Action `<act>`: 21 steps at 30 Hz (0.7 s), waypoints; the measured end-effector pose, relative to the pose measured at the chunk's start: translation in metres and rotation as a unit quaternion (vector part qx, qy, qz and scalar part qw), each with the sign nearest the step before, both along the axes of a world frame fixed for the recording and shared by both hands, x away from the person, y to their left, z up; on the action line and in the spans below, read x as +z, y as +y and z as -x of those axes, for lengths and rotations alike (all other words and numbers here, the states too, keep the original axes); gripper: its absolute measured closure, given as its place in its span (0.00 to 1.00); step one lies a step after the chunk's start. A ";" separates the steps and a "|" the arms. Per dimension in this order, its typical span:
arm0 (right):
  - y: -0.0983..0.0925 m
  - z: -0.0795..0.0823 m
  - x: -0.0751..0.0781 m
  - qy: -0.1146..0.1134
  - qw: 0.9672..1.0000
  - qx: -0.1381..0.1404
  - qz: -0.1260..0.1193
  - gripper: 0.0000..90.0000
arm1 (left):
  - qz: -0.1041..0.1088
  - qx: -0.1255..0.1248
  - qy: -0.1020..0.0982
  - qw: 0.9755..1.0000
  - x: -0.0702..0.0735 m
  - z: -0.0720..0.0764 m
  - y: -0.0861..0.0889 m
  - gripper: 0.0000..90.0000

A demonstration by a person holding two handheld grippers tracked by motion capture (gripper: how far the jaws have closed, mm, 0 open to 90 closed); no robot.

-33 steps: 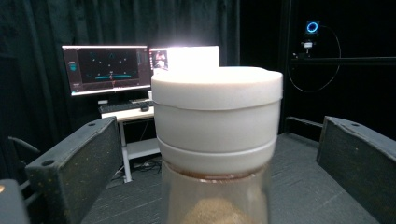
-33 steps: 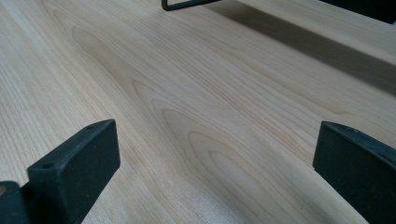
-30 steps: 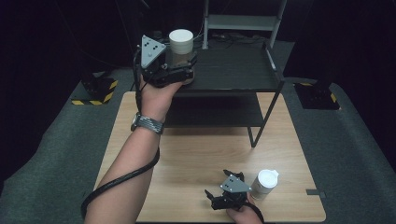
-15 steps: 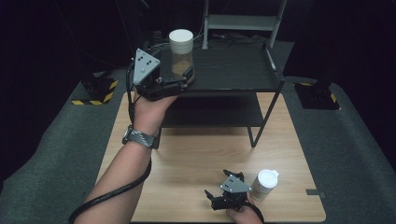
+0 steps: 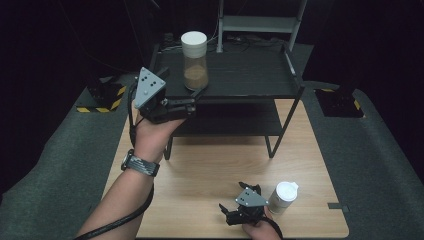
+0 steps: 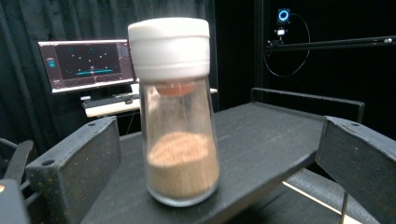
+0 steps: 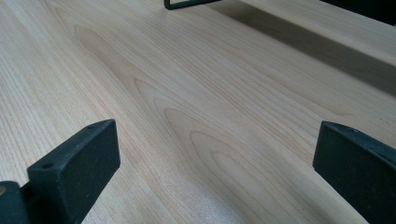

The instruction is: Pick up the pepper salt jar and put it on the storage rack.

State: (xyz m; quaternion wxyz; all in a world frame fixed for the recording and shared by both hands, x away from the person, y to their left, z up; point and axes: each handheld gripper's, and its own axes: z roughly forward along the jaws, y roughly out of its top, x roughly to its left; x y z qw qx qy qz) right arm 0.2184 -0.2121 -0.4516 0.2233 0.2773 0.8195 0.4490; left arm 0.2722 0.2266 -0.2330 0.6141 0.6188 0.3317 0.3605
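A glass jar (image 5: 194,62) with a white lid and brown powder stands upright on the top of the black shelf (image 5: 250,75). My left gripper (image 5: 196,100) is open just in front of and below it, off the shelf's near edge. In the left gripper view the jar (image 6: 177,112) stands between the spread fingers (image 6: 74,158) without touching them. My right gripper (image 5: 235,197) rests open low over the wooden table (image 5: 200,175) near its front edge. Its fingers (image 7: 74,163) have bare wood between them. A second white-lidded jar (image 5: 284,196) stands right beside it.
The black shelf has a raised rim (image 5: 292,62) and thin metal legs (image 5: 272,145) that stand on the table. A lower shelf (image 5: 230,120) lies under it. Dark floor mats (image 5: 380,150) surround the table. A monitor (image 6: 84,63) glows behind the shelf.
My left gripper has drawn back from the jar toward the near left and dropped lower. The jar stays upright on the shelf. The right gripper has not moved.
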 end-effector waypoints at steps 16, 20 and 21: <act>0.000 0.001 0.000 -0.002 1.000 0.000 0.001 0.00 | -0.023 0.001 0.014 1.000 -0.033 0.033 0.011 0.01; 0.000 0.001 0.000 -0.002 1.000 0.000 0.001 0.00 | -0.022 -0.002 0.021 1.000 -0.048 0.040 0.014 0.01; 0.000 0.001 0.000 -0.002 1.000 0.000 0.001 0.00 | -0.022 -0.002 0.021 1.000 -0.048 0.040 0.014 0.01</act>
